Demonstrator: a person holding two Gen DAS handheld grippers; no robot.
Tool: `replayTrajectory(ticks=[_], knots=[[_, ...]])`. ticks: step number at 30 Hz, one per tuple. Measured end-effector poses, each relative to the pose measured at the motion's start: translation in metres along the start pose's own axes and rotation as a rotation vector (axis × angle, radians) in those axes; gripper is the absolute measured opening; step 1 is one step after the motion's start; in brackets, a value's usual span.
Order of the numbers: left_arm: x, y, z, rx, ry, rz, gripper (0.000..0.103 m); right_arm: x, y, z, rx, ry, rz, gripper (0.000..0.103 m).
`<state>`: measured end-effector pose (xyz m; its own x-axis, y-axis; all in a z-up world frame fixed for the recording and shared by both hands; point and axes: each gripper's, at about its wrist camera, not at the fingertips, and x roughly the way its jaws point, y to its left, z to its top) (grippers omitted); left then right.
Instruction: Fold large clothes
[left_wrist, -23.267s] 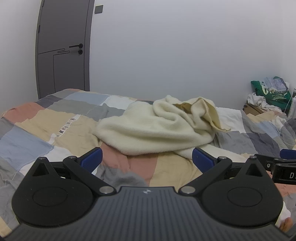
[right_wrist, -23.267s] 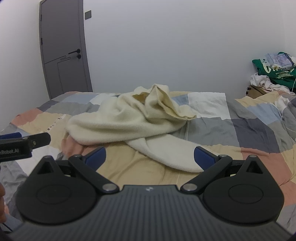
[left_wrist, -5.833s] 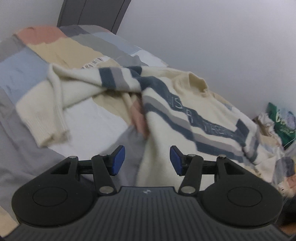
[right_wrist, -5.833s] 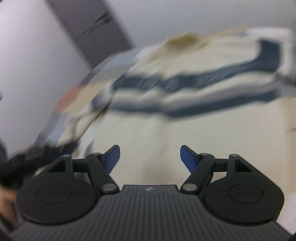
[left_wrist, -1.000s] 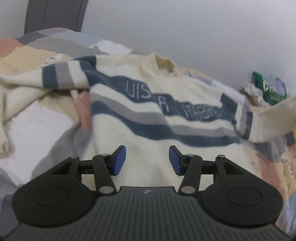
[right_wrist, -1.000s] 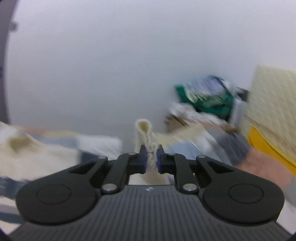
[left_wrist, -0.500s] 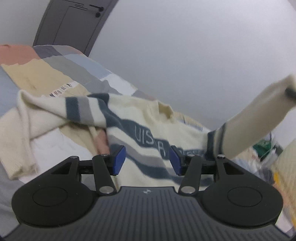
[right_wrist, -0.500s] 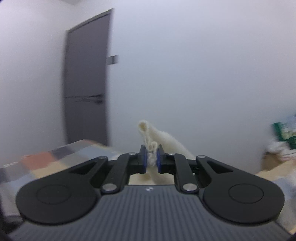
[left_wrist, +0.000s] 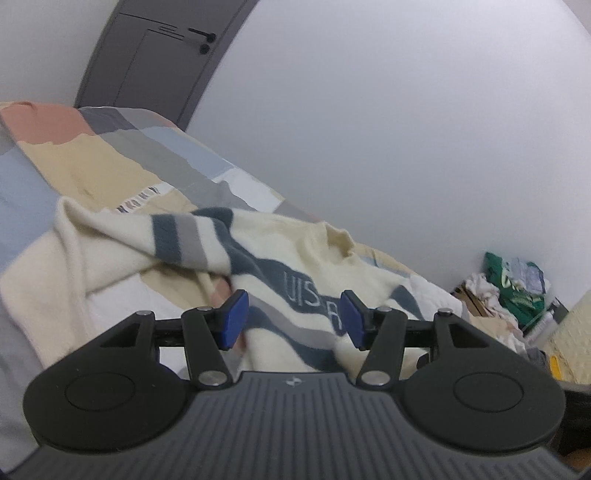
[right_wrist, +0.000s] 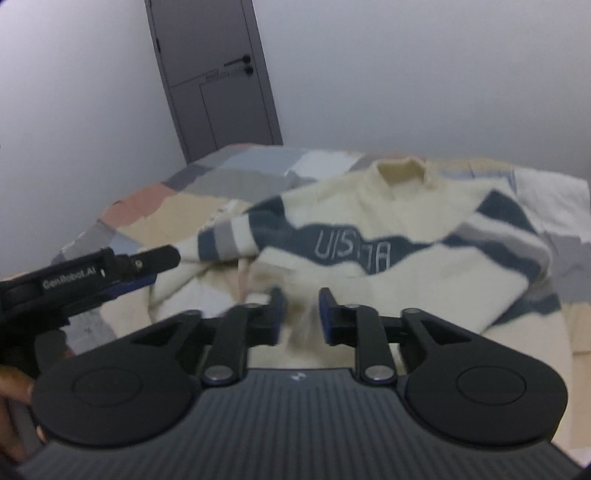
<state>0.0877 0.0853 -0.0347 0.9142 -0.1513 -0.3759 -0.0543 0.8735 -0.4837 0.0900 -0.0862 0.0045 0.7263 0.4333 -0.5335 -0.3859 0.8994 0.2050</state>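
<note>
While the cream sweater (right_wrist: 399, 266) with navy and grey stripes lies front-up on the patchwork bedspread (right_wrist: 207, 173), both grippers hover low over its near edge. The sweater's collar (right_wrist: 404, 171) points toward the far wall, and pale lettering runs across the navy chest band. Its right sleeve (right_wrist: 517, 254) is folded in across the body, while the left sleeve (left_wrist: 110, 236) trails outward over the bedspread.

In the right wrist view, the right gripper (right_wrist: 300, 314) has its jaws opening, a narrow gap between the blurred fingers (right_wrist: 328, 314); only the sweater lying below shows in the gap, and the pads press on nothing. The left gripper (right_wrist: 155, 264) reaches in from the left edge of that view, with part of the person's hand (right_wrist: 14, 391) beneath it.

In the left wrist view, the left gripper (left_wrist: 293, 319) has its jaws opening too, set well apart with blue pads (left_wrist: 234, 319), holding nothing.

A grey door (right_wrist: 214, 77) stands closed in the far wall. In the far right corner of the left wrist view, a green bag (left_wrist: 513, 284) sits on a pile of pale clothing (left_wrist: 480, 291); its contents are too small to make out.
</note>
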Motion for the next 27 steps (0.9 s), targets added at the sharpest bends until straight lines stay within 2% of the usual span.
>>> replayTrajectory(ticks=[1, 2, 3, 6, 8, 13, 15, 17, 22, 27], knots=[[0.002, -0.002, -0.001, 0.009, 0.01, -0.009, 0.061, -0.004, 0.0, 0.0, 0.007, 0.001, -0.002, 0.052], [0.004, -0.004, -0.003, 0.015, 0.025, -0.023, 0.061, -0.009, -0.001, 0.0, 0.012, -0.004, 0.006, 0.061], [0.006, -0.006, -0.006, 0.019, 0.041, -0.037, 0.061, -0.016, -0.001, 0.0, 0.018, -0.011, 0.017, 0.062], [0.014, -0.013, -0.014, 0.025, 0.093, -0.089, 0.061, -0.025, -0.009, -0.001, 0.036, -0.028, 0.03, 0.062], [0.021, -0.02, -0.021, 0.043, 0.128, -0.12, 0.061, -0.025, -0.018, -0.001, 0.029, -0.032, -0.021, 0.062], [0.042, -0.039, -0.043, 0.117, 0.215, -0.128, 0.061, -0.008, -0.052, -0.009, 0.103, 0.0, -0.1, 0.062], [0.051, -0.044, -0.052, 0.148, 0.253, -0.118, 0.061, -0.001, -0.06, -0.017, 0.11, -0.006, -0.14, 0.049], [0.062, -0.047, -0.06, 0.184, 0.293, -0.087, 0.061, 0.007, -0.067, -0.026, 0.117, 0.001, -0.145, 0.044], [0.091, -0.047, -0.085, 0.227, 0.426, 0.016, 0.06, 0.029, -0.085, -0.048, 0.159, 0.056, -0.158, 0.044], [0.092, -0.045, -0.083, 0.204, 0.405, 0.033, 0.06, 0.047, -0.094, -0.064, 0.18, 0.145, -0.174, 0.044]])
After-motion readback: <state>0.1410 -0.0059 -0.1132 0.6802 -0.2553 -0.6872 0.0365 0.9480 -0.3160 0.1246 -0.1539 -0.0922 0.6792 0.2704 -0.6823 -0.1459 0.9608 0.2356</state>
